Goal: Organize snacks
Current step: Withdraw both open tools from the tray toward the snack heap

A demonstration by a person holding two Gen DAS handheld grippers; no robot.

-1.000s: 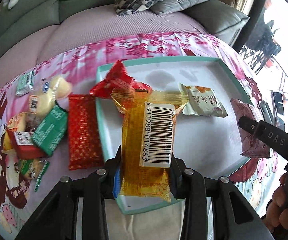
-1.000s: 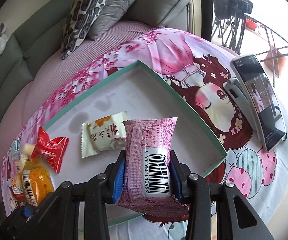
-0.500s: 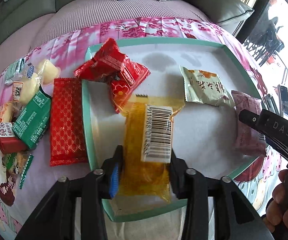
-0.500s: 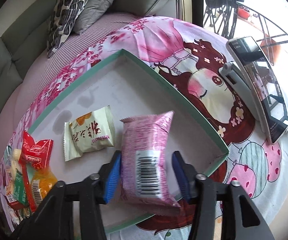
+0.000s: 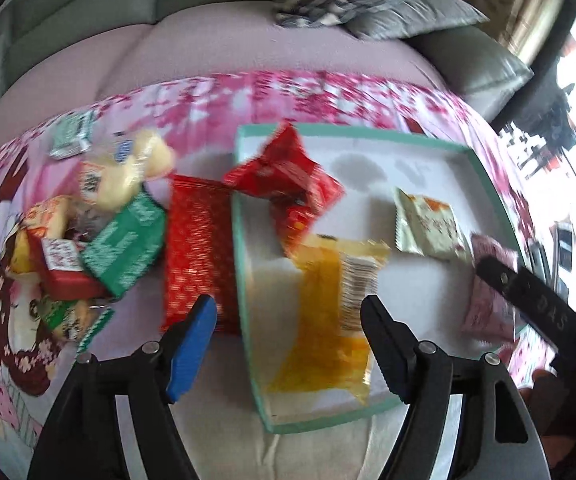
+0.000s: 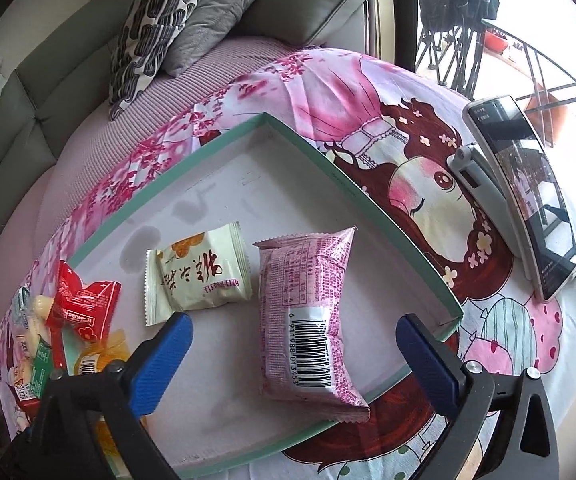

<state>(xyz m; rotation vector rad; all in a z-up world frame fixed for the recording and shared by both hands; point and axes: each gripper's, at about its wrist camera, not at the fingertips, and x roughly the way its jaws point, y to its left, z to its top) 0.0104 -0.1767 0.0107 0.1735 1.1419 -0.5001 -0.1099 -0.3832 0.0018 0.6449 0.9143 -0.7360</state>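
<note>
A teal-rimmed white tray lies on the pink cloth. In it lie an orange snack pack, a red pack, a cream pack and a pink pack. My left gripper is open above the tray's near left edge, the orange pack lying free below it. My right gripper is open, and the pink pack lies loose on the tray between its fingers.
A flat red pack lies just left of the tray. A heap of green, yellow and red snacks sits further left. A phone on a stand is right of the tray. A sofa with cushions is behind.
Both grippers have opened and drawn back. The orange pack and the pink pack were let go and now lie in the tray. The left view has swung and is blurred.
</note>
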